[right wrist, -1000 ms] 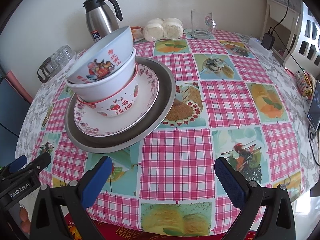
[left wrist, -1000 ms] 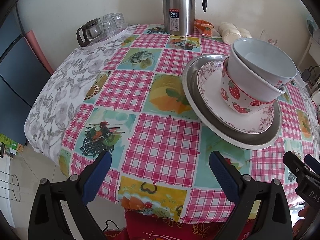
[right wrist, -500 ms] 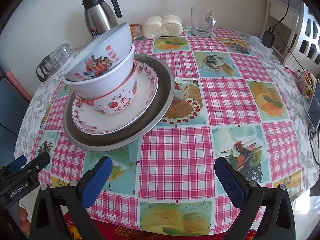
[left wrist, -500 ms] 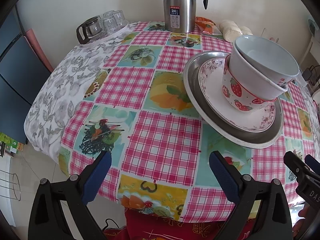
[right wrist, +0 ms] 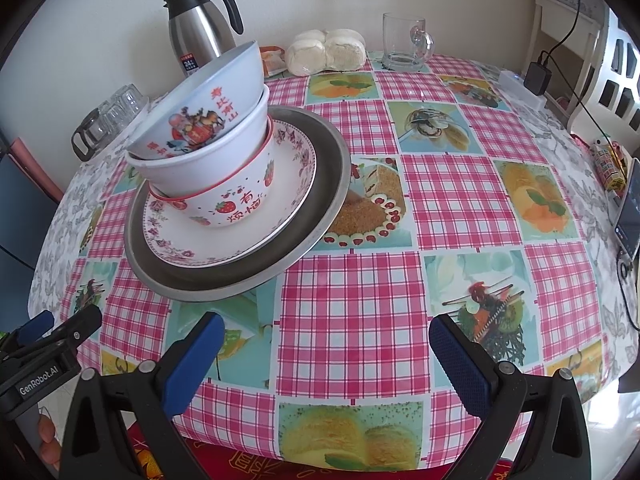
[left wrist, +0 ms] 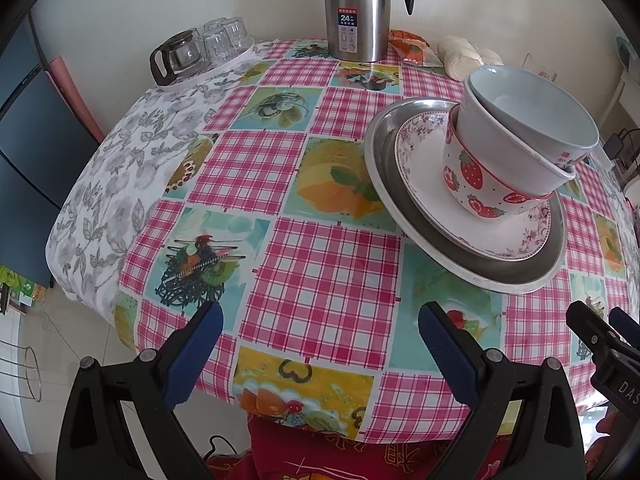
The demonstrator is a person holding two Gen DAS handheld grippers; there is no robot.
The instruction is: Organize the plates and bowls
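A stack stands on the checked tablecloth: a metal plate [left wrist: 460, 256] [right wrist: 320, 152], a floral white plate [left wrist: 436, 200] [right wrist: 296, 184], a strawberry bowl [left wrist: 476, 184] [right wrist: 240, 204], a plain white bowl [left wrist: 496, 148] [right wrist: 208, 164] and a blue-white printed bowl [left wrist: 536, 120] [right wrist: 204, 116], nested and tilted. My left gripper [left wrist: 318, 332] is open and empty, near the table's front edge, left of the stack. My right gripper [right wrist: 326, 344] is open and empty, front right of the stack.
A steel thermos [left wrist: 358, 8] [right wrist: 200, 24] stands at the back. A tray of glasses with a small glass pot [left wrist: 200, 52] is at the back left. Bread buns [right wrist: 326, 52], a glass mug [right wrist: 404, 44], and a charger with cable [right wrist: 536, 76] are at the back right.
Both grippers have drawn back and risen slightly, so the stack sits a little lower in both views. Nothing on the table has moved.
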